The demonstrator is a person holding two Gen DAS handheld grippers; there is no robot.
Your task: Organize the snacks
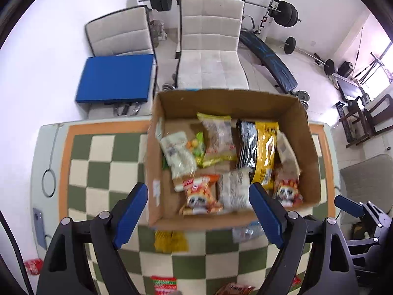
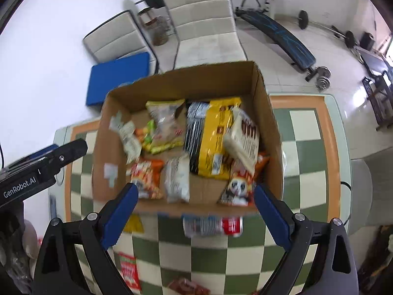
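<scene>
An open cardboard box (image 1: 307, 132) (image 2: 267, 113) stands on the checkered table and holds several snack packets, among them a yellow packet (image 1: 265, 147) (image 2: 216, 137) and two orange panda packets (image 1: 200, 195) (image 2: 237, 189). My left gripper (image 1: 199, 211) is open and empty above the box's near wall. My right gripper (image 2: 195, 211) is open and empty, also above the near wall. Loose on the table lie a yellow packet (image 1: 169, 241) (image 2: 133, 225), a silver-and-red packet (image 2: 212, 226) (image 1: 246, 232), a red-and-green packet (image 1: 164, 284) (image 2: 129, 270) and a brown packet (image 1: 234, 288) (image 2: 188, 286).
The green-and-cream checkered tablecloth (image 1: 103, 167) (image 2: 304, 152) has an orange border. Two white chairs (image 1: 211, 49) (image 2: 208, 24), a blue pad (image 1: 115, 78) and gym equipment (image 1: 267, 54) stand beyond the table. The other gripper shows at the right edge of the left wrist view (image 1: 351, 207) and at the left of the right wrist view (image 2: 49, 162).
</scene>
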